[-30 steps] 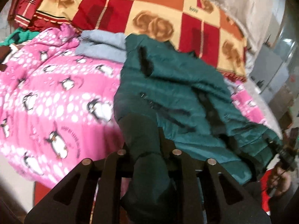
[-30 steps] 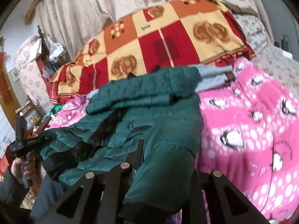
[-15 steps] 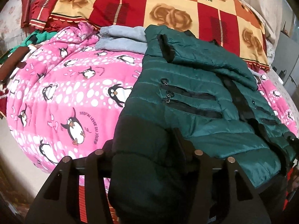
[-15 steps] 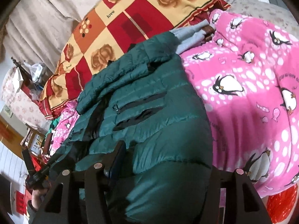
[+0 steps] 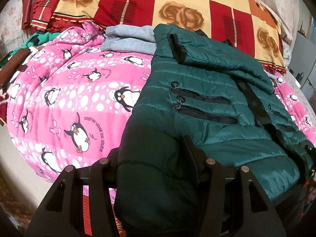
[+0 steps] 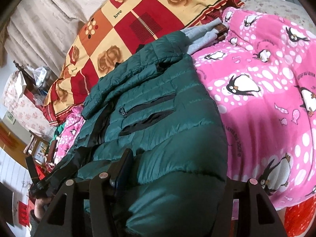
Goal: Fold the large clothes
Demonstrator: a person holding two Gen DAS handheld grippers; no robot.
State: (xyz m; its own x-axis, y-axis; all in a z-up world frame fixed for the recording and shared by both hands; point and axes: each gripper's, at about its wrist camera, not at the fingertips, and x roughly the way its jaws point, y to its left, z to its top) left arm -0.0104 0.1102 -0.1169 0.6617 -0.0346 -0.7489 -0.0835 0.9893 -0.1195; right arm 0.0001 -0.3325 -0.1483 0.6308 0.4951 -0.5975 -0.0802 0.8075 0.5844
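A dark green quilted jacket [image 5: 207, 90] lies spread on a pink penguin blanket [image 5: 75, 98], front up, with two black pocket zips and one sleeve folded across its top. My left gripper [image 5: 154, 158] is shut on the jacket's black-trimmed hem corner, which bulges between the fingers. In the right wrist view the same jacket [image 6: 158, 108] fills the middle. My right gripper [image 6: 173, 169] is shut on the other hem corner; thick green padding covers the right finger.
A folded grey garment [image 5: 128, 37] lies behind the jacket's top. A red, orange and cream rose-patterned quilt [image 5: 177, 6] is piled at the back. Clothes and a brown object [image 5: 11, 67] lie at the blanket's left edge. The other hand-held gripper shows in the right wrist view [image 6: 39, 181].
Both grippers have lowered and pulled the jacket's hem toward me, so the jacket lies flatter and more spread on the blanket. Both stay shut on the hem.
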